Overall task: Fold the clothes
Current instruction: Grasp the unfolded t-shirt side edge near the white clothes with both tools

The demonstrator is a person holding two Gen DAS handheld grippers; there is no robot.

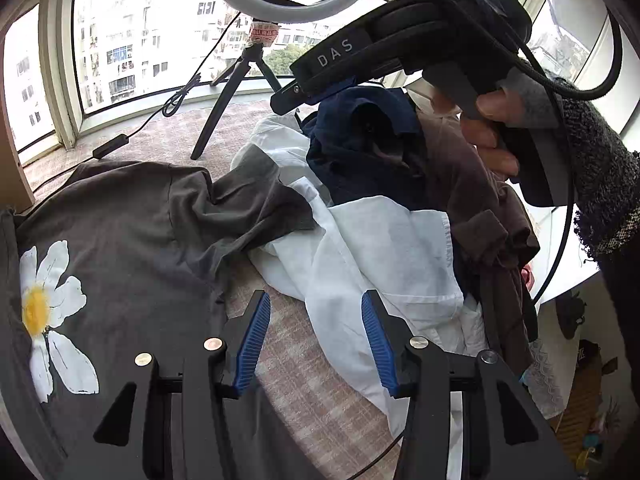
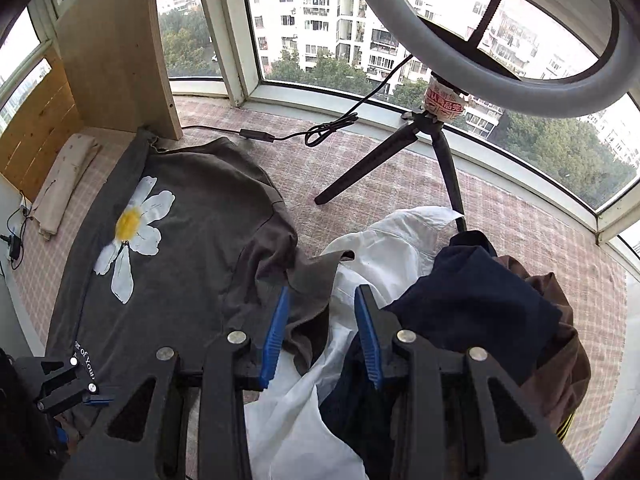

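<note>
A grey T-shirt with a white daisy print lies spread flat on the left, one sleeve rumpled toward the middle. Beside it is a heap: a white shirt, a navy garment and a brown garment. My left gripper hovers open between the T-shirt's hem and the white shirt. My right gripper, held by a hand in a grey knit sleeve, is open above the grey sleeve and the white shirt's edge. Neither holds anything.
The clothes lie on a pink checked mat in a bay window. A ring light on a black tripod stands behind the heap, its cable trailing left. A wooden panel and a folded beige cloth sit far left.
</note>
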